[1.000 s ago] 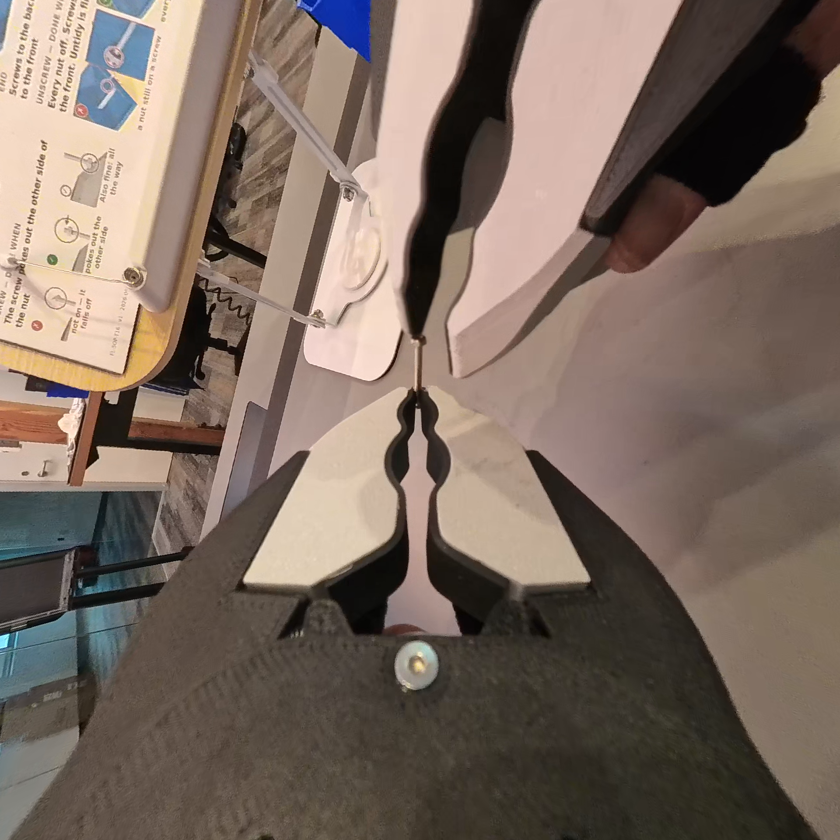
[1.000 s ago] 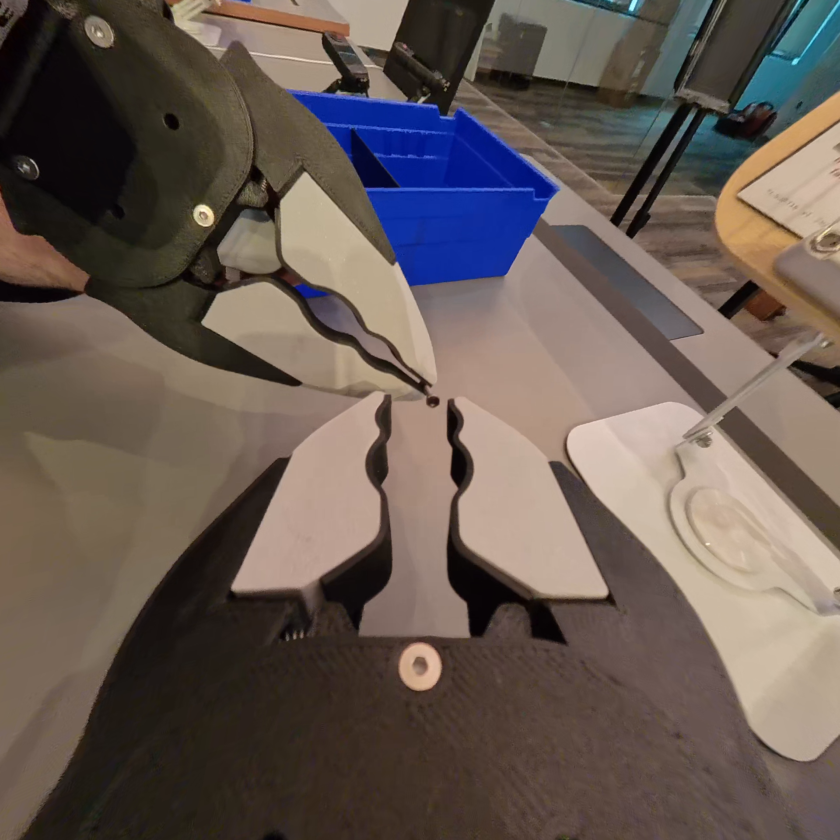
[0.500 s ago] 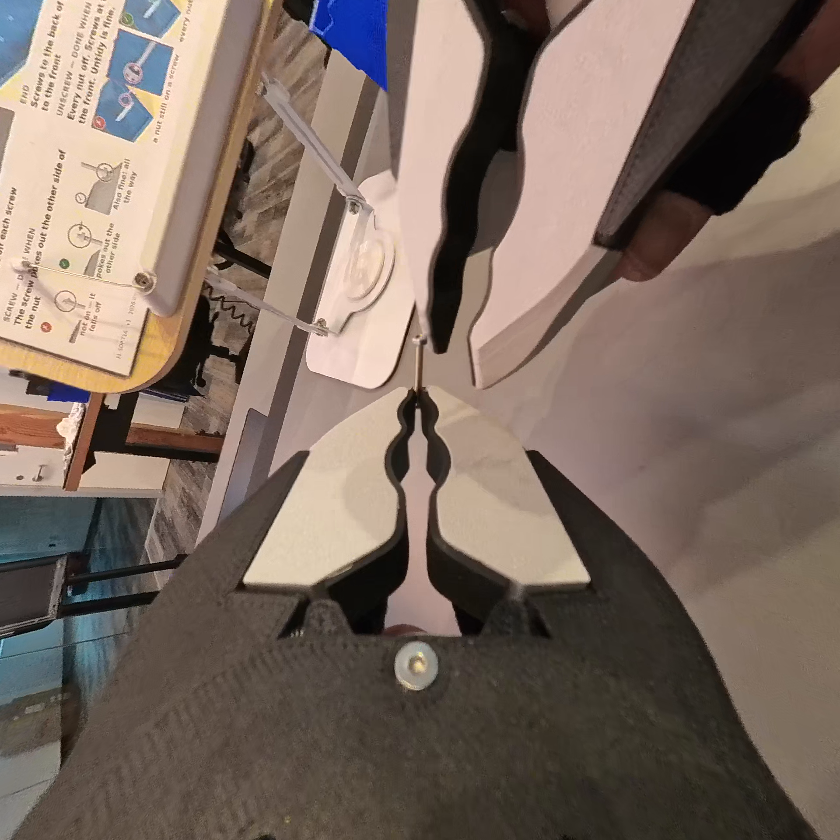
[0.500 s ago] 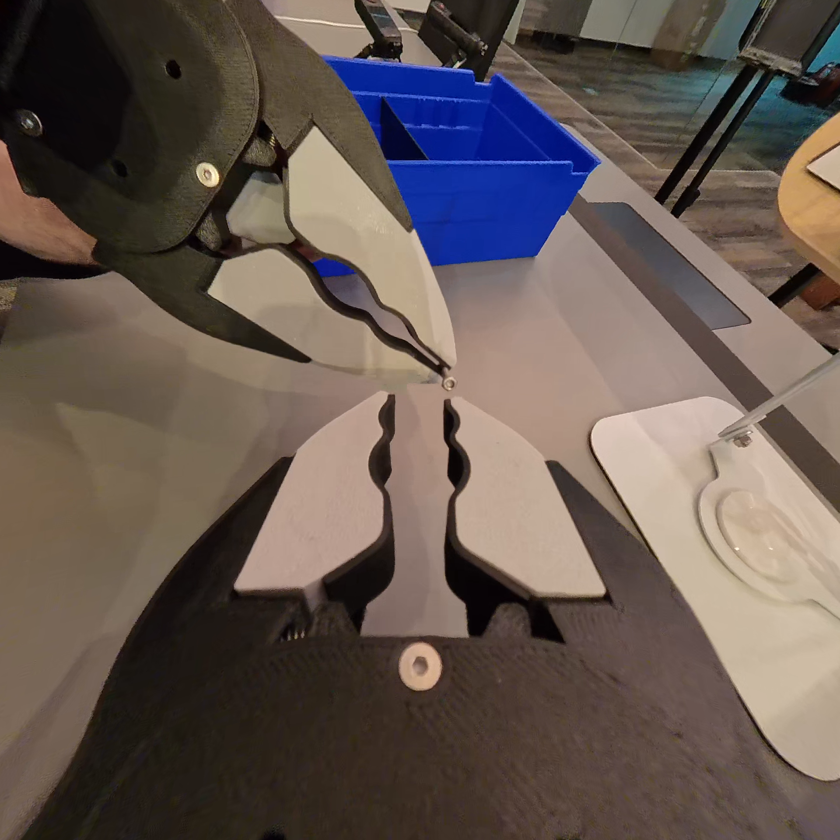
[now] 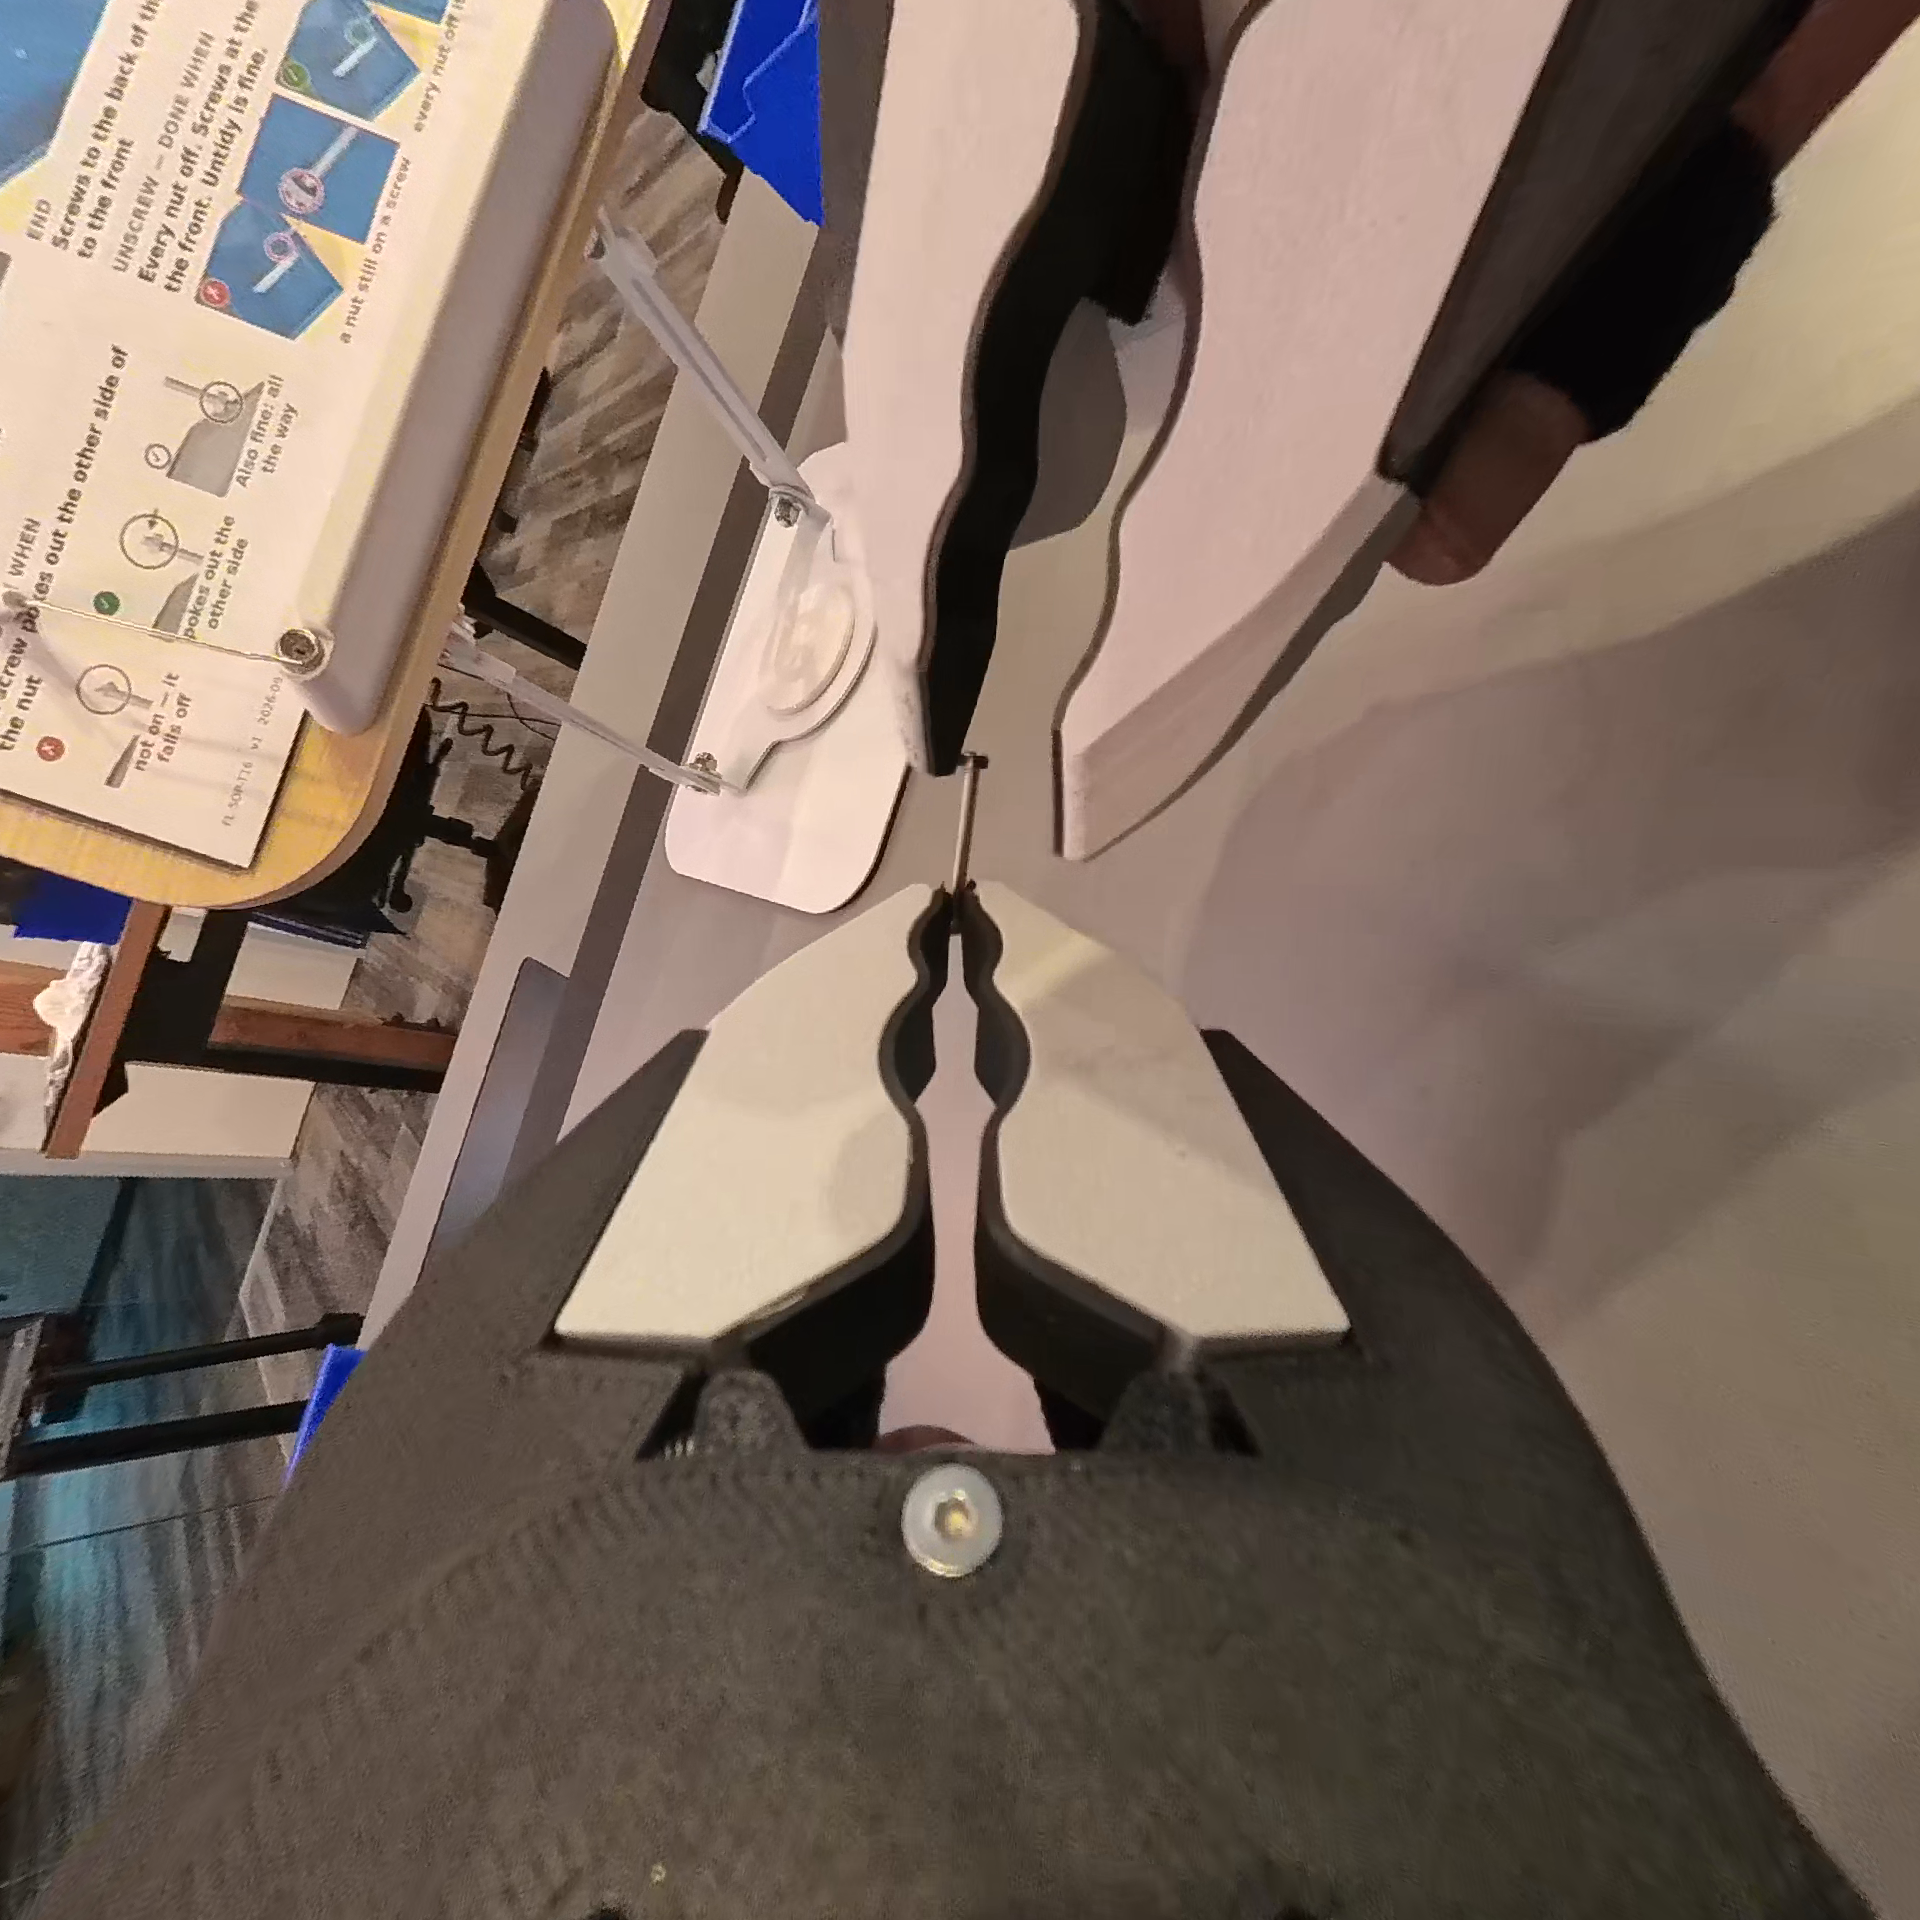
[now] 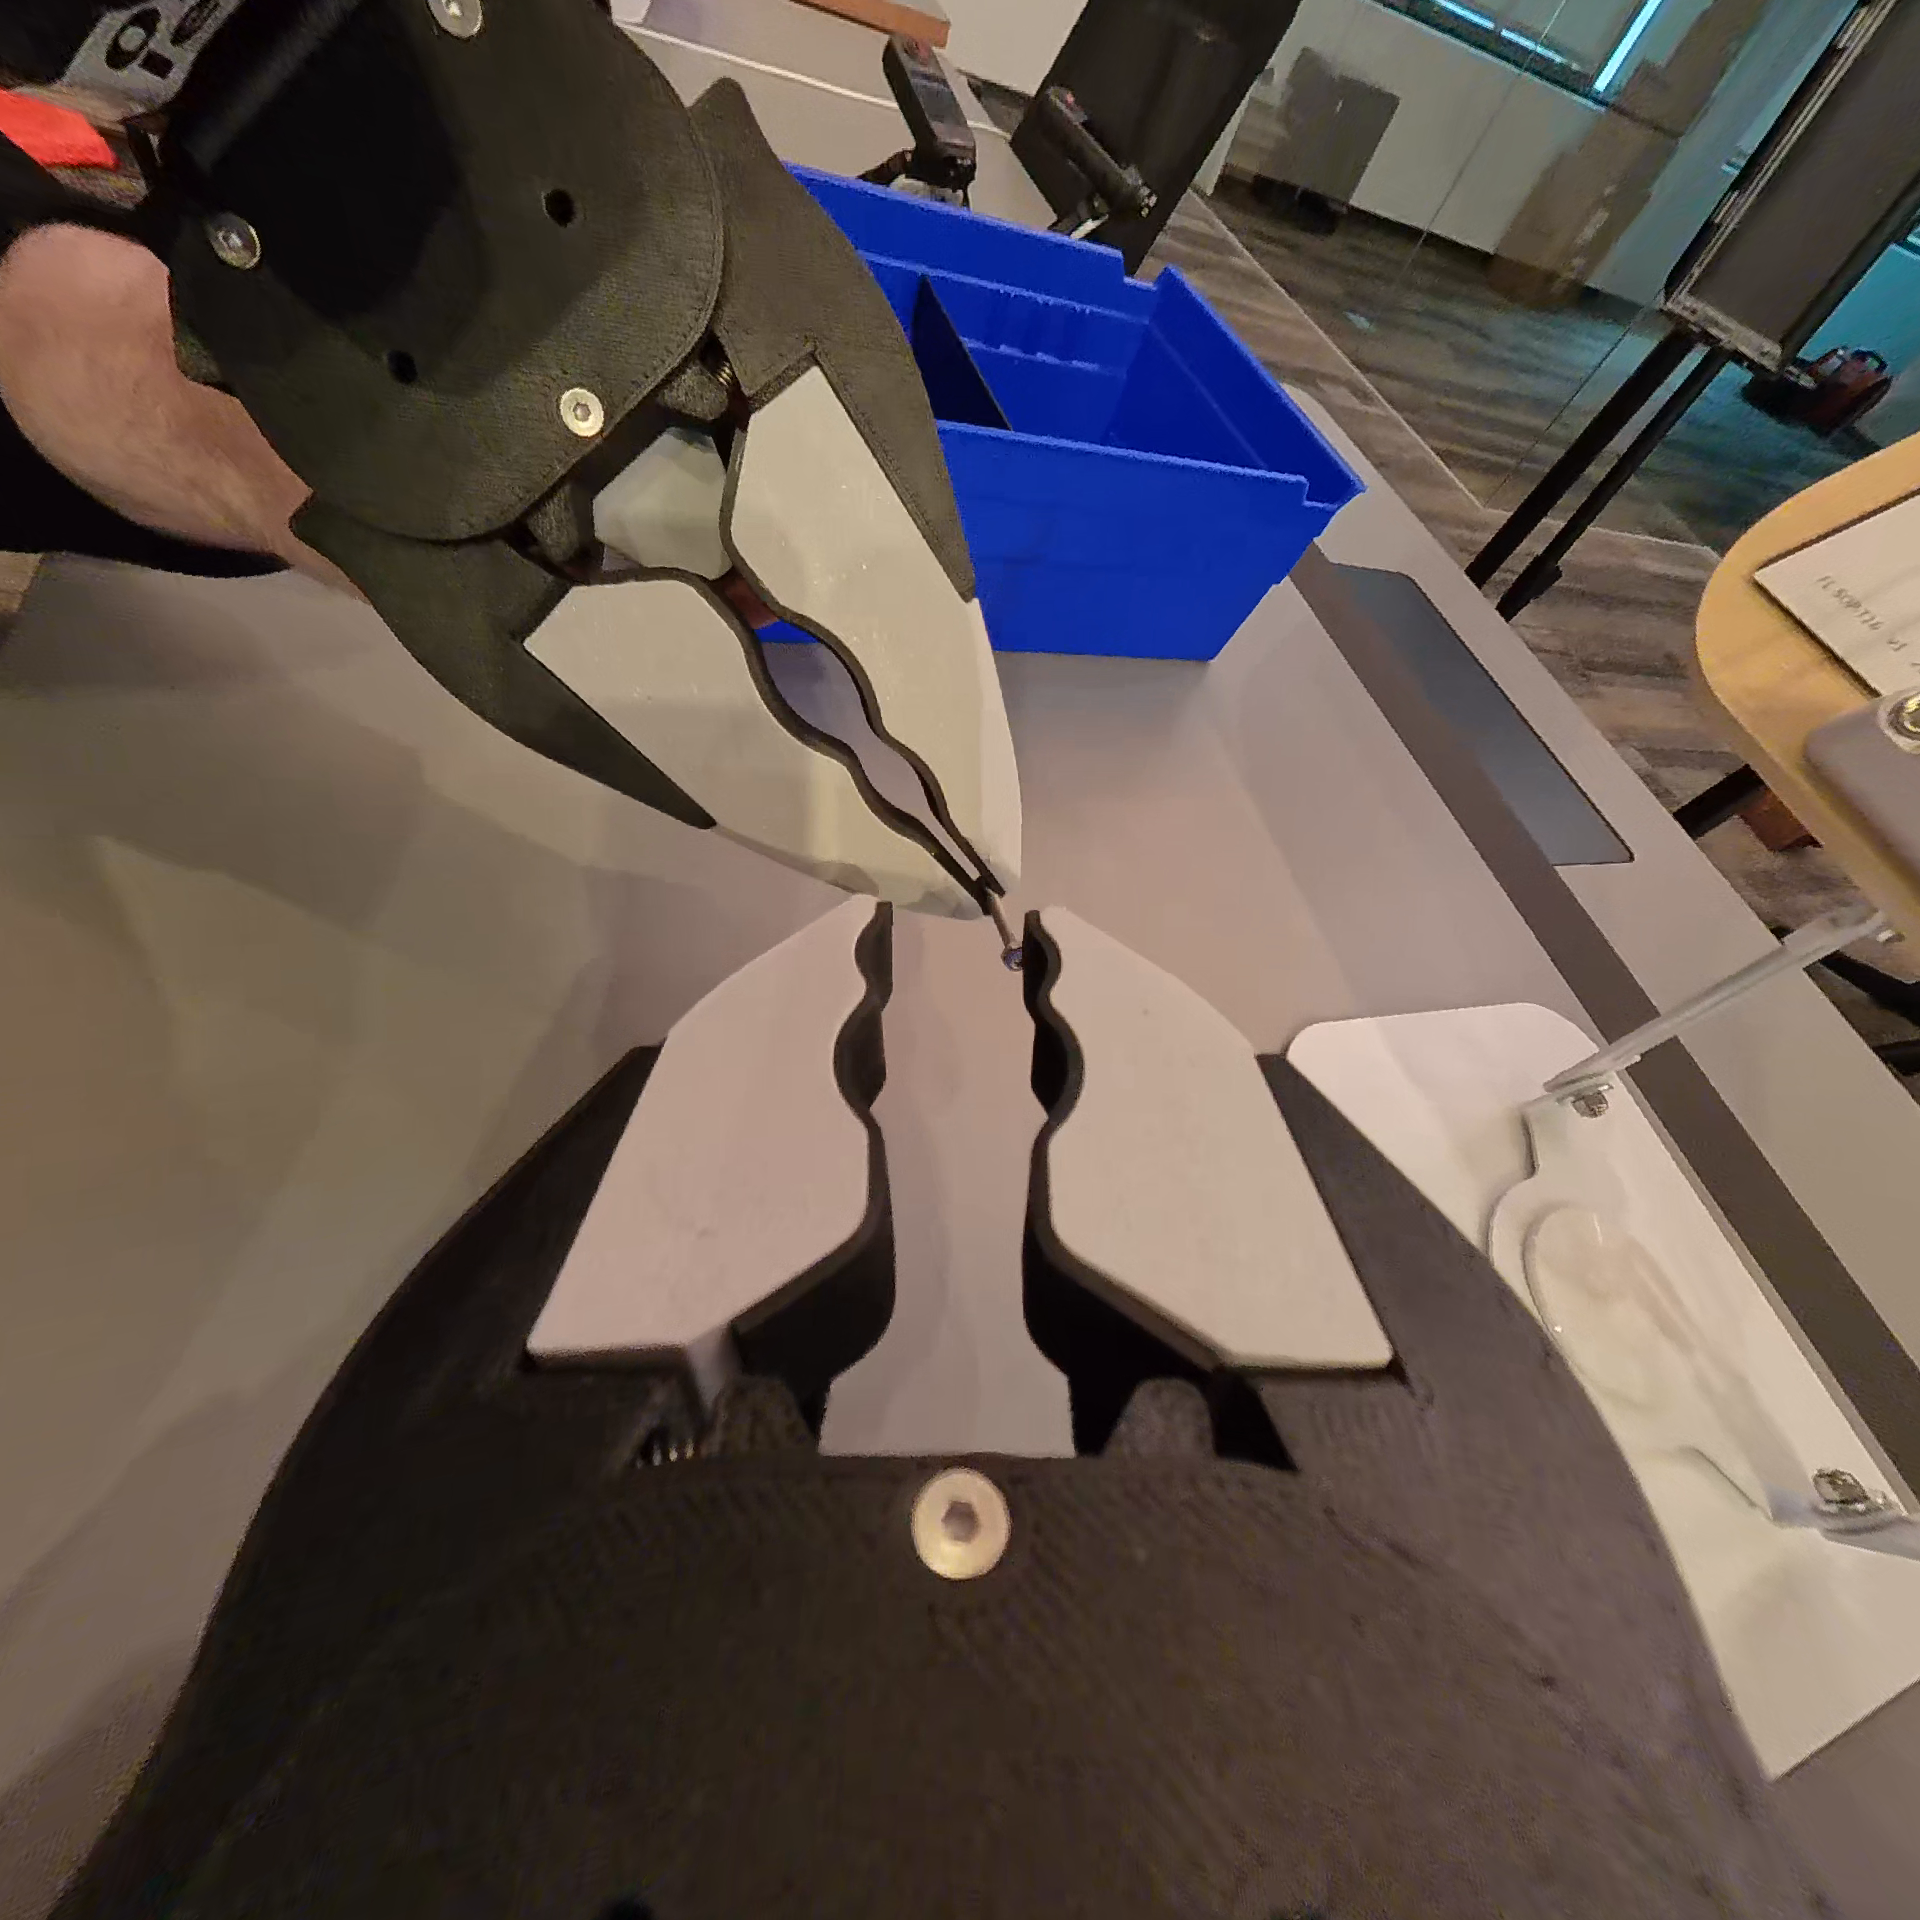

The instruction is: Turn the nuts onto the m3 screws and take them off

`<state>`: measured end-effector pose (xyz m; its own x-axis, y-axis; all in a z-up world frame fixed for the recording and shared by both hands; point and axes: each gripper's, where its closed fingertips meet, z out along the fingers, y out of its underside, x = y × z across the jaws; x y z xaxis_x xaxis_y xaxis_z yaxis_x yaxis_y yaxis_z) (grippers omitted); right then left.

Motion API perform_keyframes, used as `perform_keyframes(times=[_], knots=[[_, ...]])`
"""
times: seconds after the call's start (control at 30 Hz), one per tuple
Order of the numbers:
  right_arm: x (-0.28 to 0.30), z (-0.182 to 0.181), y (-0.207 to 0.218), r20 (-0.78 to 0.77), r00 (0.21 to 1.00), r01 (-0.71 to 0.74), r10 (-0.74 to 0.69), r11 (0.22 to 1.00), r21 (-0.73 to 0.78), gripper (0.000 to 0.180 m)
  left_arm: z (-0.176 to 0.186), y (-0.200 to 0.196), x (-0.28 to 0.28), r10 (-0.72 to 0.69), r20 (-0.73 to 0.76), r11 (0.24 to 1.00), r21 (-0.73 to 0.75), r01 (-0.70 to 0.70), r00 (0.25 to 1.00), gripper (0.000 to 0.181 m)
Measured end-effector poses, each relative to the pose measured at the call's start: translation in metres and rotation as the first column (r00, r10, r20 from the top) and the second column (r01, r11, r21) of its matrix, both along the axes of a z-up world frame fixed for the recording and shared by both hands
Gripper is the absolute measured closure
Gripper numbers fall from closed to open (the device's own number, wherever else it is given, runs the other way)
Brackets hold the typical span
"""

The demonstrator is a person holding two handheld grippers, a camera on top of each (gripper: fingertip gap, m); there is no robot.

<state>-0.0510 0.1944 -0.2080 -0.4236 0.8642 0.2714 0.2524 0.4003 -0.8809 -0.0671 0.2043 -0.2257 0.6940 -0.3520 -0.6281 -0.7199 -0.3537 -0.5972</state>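
Observation:
In the left wrist view my left gripper [image 5: 954,896] is shut on the lower end of a thin m3 screw [image 5: 963,826], which sticks out forward. A small nut [image 5: 974,764] sits at the screw's far end. My right gripper [image 5: 1008,805] comes in from above, open, with one fingertip [image 5: 943,738] touching the nut end. In the right wrist view my right gripper [image 6: 956,920] is open. The screw [image 6: 1000,930] and nut [image 6: 1010,956] lie just inside its right-hand finger [image 6: 1049,956]. The left gripper [image 6: 987,888] reaches in from the upper left.
Both grippers hover over a grey table [image 6: 312,935]. A blue divided bin [image 6: 1091,520] stands behind. A white stand base [image 6: 1455,1143] lies to the right and holds up a board with an instruction sheet [image 5: 156,364]. A hand [image 5: 1475,520] holds the right gripper. Both grippers' tips are close together, under 4 cm apart.
The right gripper has shifted around the screw's end, staying open. The nut end now lies against its right-hand finger instead of ahead of the gap. The left gripper keeps hold of the screw.

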Motion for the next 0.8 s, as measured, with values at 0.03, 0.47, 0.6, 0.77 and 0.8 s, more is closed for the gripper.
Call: perform_keyframes(times=[0.03, 0.47, 0.6, 0.77, 0.8], knots=[[0.0, 0.0, 0.0, 0.001, 1.0, -0.004, 0.004, 1.0, 0.006, 0.156, -0.001, 0.0, 0.001, -0.006, 0.007, 1.0, -0.003, 0.006, 1.0, 0.179], [0.005, 0.004, -0.003, -0.016, 0.996, -0.092, 0.093, 0.994, 0.049, 0.156, 0.009, -0.002, 0.009, -0.06, 0.049, 0.998, 0.04, 0.058, 0.997, 0.179], [0.007, -0.001, -0.001, 0.013, 0.996, -0.087, 0.086, 0.995, 0.038, 0.157, 0.01, -0.003, 0.011, -0.069, 0.067, 0.996, 0.053, 0.066, 0.995, 0.179], [0.008, 0.007, 0.001, -0.043, 0.996, -0.074, 0.074, 0.997, 0.015, 0.158, 0.011, -0.002, 0.011, -0.082, 0.072, 0.996, 0.048, 0.079, 0.994, 0.179], [0.008, 0.01, 0.0, -0.057, 0.996, -0.074, 0.075, 0.997, 0.023, 0.159, 0.01, -0.002, 0.014, -0.096, 0.09, 0.995, 0.047, 0.092, 0.991, 0.179]])
